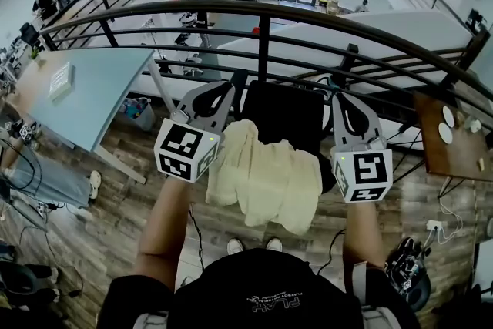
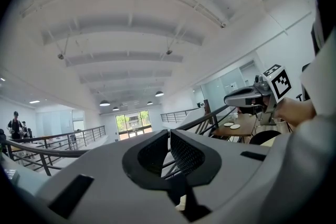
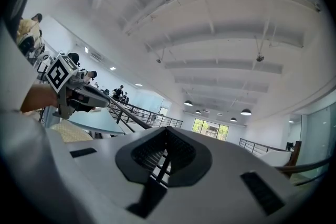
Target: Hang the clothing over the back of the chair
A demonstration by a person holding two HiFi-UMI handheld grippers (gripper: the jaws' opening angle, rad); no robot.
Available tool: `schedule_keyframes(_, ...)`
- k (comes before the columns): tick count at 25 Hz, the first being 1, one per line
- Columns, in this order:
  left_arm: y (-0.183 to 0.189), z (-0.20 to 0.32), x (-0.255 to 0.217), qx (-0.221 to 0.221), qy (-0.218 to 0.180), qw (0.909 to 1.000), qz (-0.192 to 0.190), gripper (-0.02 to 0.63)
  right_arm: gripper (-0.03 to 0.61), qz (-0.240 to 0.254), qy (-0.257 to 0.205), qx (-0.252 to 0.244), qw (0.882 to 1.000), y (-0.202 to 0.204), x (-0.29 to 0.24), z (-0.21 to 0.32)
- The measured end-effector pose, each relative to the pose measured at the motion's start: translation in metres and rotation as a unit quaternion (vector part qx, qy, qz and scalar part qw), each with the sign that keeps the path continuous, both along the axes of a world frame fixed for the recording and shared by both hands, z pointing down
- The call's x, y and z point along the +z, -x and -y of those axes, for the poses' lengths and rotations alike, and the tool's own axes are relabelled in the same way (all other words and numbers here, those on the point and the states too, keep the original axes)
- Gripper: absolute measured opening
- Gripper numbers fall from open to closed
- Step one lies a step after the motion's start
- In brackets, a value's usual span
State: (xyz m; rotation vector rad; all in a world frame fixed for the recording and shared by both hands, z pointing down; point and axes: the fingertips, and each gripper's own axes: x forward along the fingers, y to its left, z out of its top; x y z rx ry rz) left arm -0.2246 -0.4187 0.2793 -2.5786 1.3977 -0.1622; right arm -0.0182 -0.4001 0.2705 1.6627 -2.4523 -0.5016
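Wood-plank floor (image 1: 115, 189) of a mezzanine underfoot, with white shoes (image 1: 235, 245) nearest. Both forearms reach straight ahead, side by side, with the grippers pointing level at the railing (image 1: 262, 11) and the marker cubes facing up. Left gripper (image 1: 224, 87): fingers (image 2: 186, 152) closed tip to tip, nothing between them. Right gripper (image 1: 343, 98): fingers (image 3: 181, 150) likewise together and empty. Cream clothing (image 1: 266, 177) lies between the two grippers, bunched over what I take to be the top edge of the back of the black chair (image 1: 286, 113). The left gripper is at its left side, touching or only overlapping in view, cannot tell. The right gripper is just beside its right side. Judgement: the drape looks placed, so the step in hand is checking and tidying. To do it well, confirm that cloth hangs on both sides of the top edge, roughly centred, so it won't slide. If it is uneven, pinch a loose fold near one corner, lift clear and reset. Keep fingertips off the railing beyond.
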Motion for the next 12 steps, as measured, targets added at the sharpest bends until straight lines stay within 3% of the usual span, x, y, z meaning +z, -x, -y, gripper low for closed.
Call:
schedule_keyframes(5,-0.0018,0.0045,-0.0010,0.012,0.004,0.9999,0.010,0.026,0.020,0.002,0.003,0.005,1.000,-0.0035,-0.0010,0.0059)
schedule_keyframes(12,0.0025,0.0081,-0.0035,0.011,-0.001,0.9999,0.012,0.026,0.020,-0.035,-0.003,0.018,0.999,-0.0002,0.0027,0.0039)
